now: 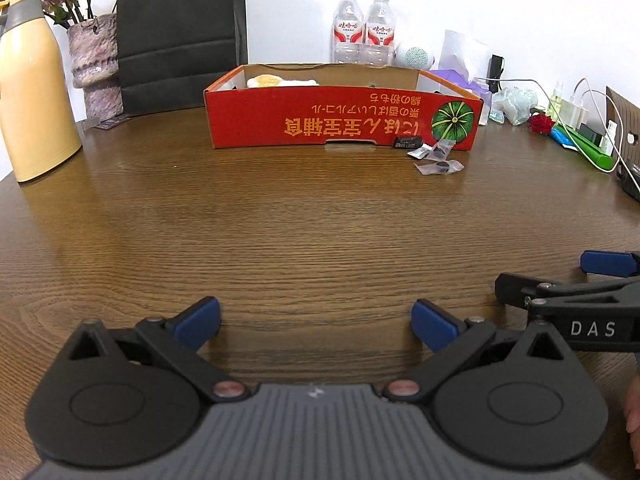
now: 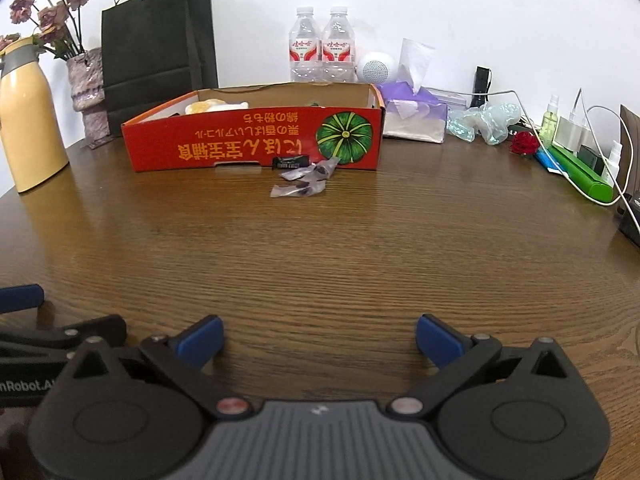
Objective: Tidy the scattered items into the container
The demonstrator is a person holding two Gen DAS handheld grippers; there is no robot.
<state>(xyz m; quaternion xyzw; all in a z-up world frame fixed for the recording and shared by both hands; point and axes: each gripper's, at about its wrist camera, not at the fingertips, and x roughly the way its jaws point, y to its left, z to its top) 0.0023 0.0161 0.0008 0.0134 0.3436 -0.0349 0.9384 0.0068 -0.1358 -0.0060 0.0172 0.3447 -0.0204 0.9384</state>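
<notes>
Approach step: both grippers, left (image 1: 316,322) and right (image 2: 319,338), spread and empty; packets (image 2: 306,178) far ahead, seemingly touching the box (image 2: 248,140), to be reached and pinched.

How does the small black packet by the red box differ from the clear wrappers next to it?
The black packet is opaque and dark with pale print; the clear wrappers are see-through, each showing a dark piece inside. The black packet looks flat and rectangular; the clear wrappers are crinkled with flared ends. The black packet sits right at the foot of the red box; the clear wrappers spread further out onto the table. Both are small, outside the box, and untouched.
</notes>
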